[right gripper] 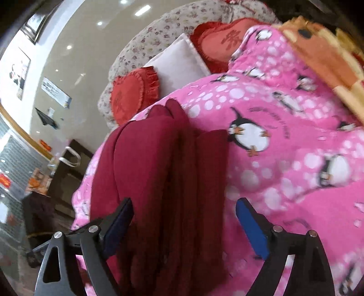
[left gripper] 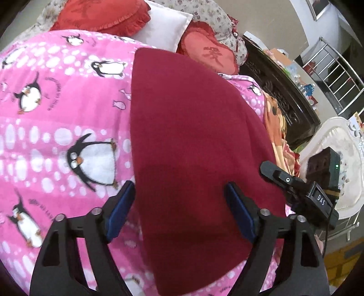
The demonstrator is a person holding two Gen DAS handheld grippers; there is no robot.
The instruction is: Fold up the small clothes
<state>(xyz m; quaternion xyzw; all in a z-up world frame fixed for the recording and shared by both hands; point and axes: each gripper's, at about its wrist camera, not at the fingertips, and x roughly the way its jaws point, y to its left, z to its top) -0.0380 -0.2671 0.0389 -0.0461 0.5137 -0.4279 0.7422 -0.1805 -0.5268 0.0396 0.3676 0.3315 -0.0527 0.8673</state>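
Note:
A dark red garment [left gripper: 193,141] lies flat on a pink penguin-print blanket [left gripper: 56,118] on a bed. My left gripper [left gripper: 179,193] is open and hovers over the garment's near part, its blue pads on either side. The right gripper's body [left gripper: 302,189] shows at the garment's right edge. In the right wrist view the same garment [right gripper: 159,170] lies in folded layers with ridges running away from me. My right gripper [right gripper: 184,207] is open above its near end, holding nothing.
Red heart-shaped cushions [left gripper: 102,16] and a white pillow [left gripper: 163,25] lie at the head of the bed. An orange patterned cloth [left gripper: 273,127] lies at the blanket's right edge. A dark carved cabinet [left gripper: 284,95] and a white chair [left gripper: 336,145] stand beside the bed.

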